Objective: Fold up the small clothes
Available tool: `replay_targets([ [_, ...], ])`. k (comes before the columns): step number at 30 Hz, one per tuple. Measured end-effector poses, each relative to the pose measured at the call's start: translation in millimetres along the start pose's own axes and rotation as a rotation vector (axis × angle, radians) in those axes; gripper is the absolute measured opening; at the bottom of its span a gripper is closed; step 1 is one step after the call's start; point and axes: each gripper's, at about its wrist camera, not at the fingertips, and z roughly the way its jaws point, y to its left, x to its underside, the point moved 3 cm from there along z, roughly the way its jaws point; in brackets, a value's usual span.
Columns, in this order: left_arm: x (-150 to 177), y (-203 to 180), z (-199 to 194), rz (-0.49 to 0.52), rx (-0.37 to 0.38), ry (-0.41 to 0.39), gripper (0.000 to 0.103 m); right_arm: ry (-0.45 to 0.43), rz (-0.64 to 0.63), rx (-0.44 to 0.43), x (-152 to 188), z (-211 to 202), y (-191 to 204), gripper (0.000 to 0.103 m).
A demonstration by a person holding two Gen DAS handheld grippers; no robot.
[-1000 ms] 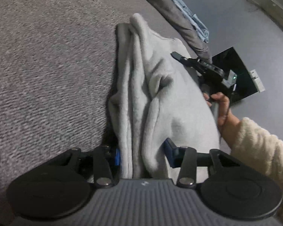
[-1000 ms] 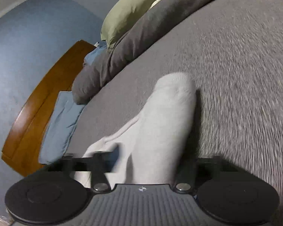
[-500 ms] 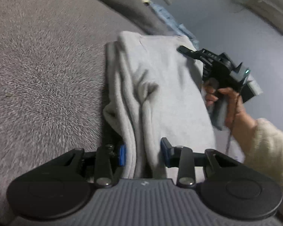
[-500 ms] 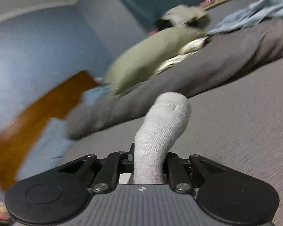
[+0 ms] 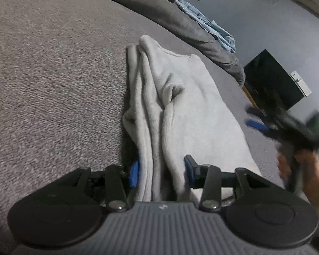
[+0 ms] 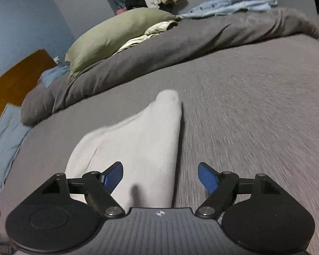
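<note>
1. Our left gripper (image 5: 161, 171) gripped the near edge of the grey garment (image 5: 180, 106), lying folded on the bed (image 5: 53, 74).
2. Our right gripper (image 6: 160, 177) held nothing, jaws wide apart.
3. Flattening seemingly remained.

No legible txt, labels or nos. anywhere.

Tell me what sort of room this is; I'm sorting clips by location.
Most likely a bedroom. The grey garment lies on a bed with a grey blanket, a green pillow sits by a wooden headboard, and loose clothes lie piled behind.
</note>
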Motion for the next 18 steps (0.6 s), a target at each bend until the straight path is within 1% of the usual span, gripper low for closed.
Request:
replay_targets([
  [2, 3.0, 17.7, -15.7, 0.012, -0.019, -0.005, 0.04, -0.007, -0.049, 0.035, 28.7, -34.7, 19.5, 0.08],
  [4, 6.2, 13.8, -19.5, 0.027, -0.046, -0.011, 0.041, 0.004, -0.117, 0.084, 59.5, -65.7, 31.6, 0.08],
  [5, 7.6, 11.9, -21.2, 0.038, -0.061, -0.015, 0.043, 0.006, -0.149, 0.11, 74.1, -79.6, 37.5, 0.08],
  [7, 10.9, 6.1, -22.3, 0.082, -0.101, -0.025, 0.046, 0.005, -0.199, 0.18, 100.9, -104.3, 51.8, 0.08],
  [9, 11.9, 1.3, -22.1, 0.127, -0.143, -0.033, 0.051, 0.0, -0.191, 0.207, 123.7, -121.5, 61.8, 0.08],
  [10, 12.8, -0.2, -22.5, 0.145, -0.159, -0.036, 0.052, 0.004, -0.189, 0.212, 135.2, -129.0, 62.8, 0.08],
  [12, 11.5, -3.6, -21.0, 0.182, -0.209, -0.049, 0.058, 0.022, -0.236, 0.238, 150.8, -125.7, 70.5, 0.079],
  [13, 10.9, -1.8, -24.2, 0.194, -0.224, -0.054, 0.058, 0.027, -0.278, 0.253, 155.7, -121.2, 74.7, 0.078],
  [15, 12.7, -2.1, -24.9, 0.196, -0.235, -0.055, 0.058, 0.004, -0.326, 0.27, 160.7, -114.6, 80.7, 0.077],
  [18, 12.0, -2.4, -22.7, 0.194, -0.253, -0.056, 0.058, -0.026, -0.36, 0.32, 163.5, -99.1, 84.9, 0.075],
])
